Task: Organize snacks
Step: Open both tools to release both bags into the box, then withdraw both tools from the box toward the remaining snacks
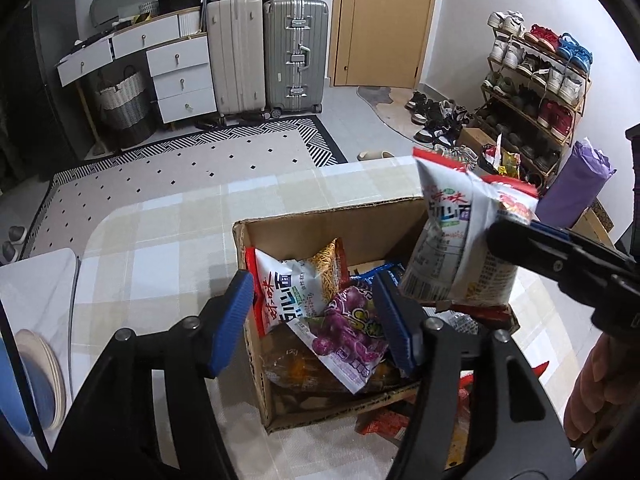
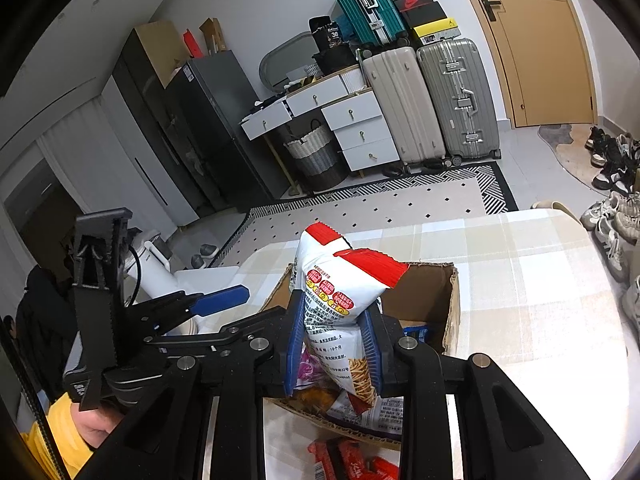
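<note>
A cardboard box (image 1: 320, 222) sits on the checked table and holds several snack bags, among them a white noodle-snack bag (image 1: 294, 286) and a purple bag (image 1: 352, 336). My left gripper (image 1: 316, 320) is open and empty, hovering over the box's near left side. My right gripper (image 2: 334, 350) is shut on a white and red snack bag (image 2: 340, 280), held above the box (image 2: 450, 312). In the left wrist view that bag (image 1: 460, 248) hangs over the box's right side, pinched by the right gripper (image 1: 504, 236).
Red snack packets (image 2: 348, 460) lie on the table in front of the box. Stacked plates (image 1: 40, 384) sit at the table's left. Suitcases (image 1: 268, 56), a drawer unit (image 1: 176, 76) and a shoe rack (image 1: 536, 80) stand beyond the rug.
</note>
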Motion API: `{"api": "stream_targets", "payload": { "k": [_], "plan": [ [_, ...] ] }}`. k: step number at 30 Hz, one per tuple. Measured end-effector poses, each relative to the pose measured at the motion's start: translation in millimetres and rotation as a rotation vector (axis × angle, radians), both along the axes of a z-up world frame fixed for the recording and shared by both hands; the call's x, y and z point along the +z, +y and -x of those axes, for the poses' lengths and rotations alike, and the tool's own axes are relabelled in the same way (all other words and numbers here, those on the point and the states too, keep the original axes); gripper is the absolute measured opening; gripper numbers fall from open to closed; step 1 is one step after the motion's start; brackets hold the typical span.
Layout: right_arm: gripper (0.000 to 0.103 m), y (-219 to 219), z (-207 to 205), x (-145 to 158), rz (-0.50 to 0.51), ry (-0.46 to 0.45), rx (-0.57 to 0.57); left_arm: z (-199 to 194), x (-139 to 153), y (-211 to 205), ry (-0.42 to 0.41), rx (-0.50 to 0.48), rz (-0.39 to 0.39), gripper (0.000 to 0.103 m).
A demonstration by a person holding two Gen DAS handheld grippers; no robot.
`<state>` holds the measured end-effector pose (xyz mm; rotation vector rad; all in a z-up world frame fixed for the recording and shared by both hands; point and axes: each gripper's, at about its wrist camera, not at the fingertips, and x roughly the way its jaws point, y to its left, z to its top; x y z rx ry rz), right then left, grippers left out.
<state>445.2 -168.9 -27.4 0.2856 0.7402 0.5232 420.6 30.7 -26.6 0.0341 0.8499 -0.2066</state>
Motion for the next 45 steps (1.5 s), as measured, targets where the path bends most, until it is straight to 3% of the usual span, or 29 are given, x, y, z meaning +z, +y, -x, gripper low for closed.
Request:
{"api": "stream_targets", "payload": {
  "k": [9,16,29,31,34,40,42,44,45],
  "plan": [
    [0.027,9,3,-1,0.093,-0.028,-0.034,16,9,-8,-0.001,-0.011,-0.001,0.059],
    [0.031,7,9,-2,0.098,-0.045,-0.029,24,15,-8,-0.005,-0.014,-0.003,0.059],
    [0.031,-2,51,44,0.054,-0.114,-0.01,69,50,-16,-0.039,-0.01,-0.005,0.059],
    [0.035,-3,62,53,0.05,-0.125,-0.008,82,59,-18,-0.051,-0.007,-0.004,0.06],
    [0.043,-8,84,68,0.046,-0.153,-0.007,106,78,-20,-0.08,0.006,0.007,0.075],
    [0.05,-15,137,93,0.052,-0.214,-0.009,163,116,-21,-0.151,0.008,0.05,0.077],
    [0.057,-17,157,101,0.062,-0.236,-0.016,185,126,-22,-0.169,0.013,0.06,0.078],
    [0.074,-20,174,106,0.067,-0.258,-0.029,210,138,-22,-0.201,0.029,0.062,0.078],
    [0.076,-24,187,110,0.061,-0.278,-0.036,223,144,-22,-0.223,0.032,0.067,0.078]
  ]
}}
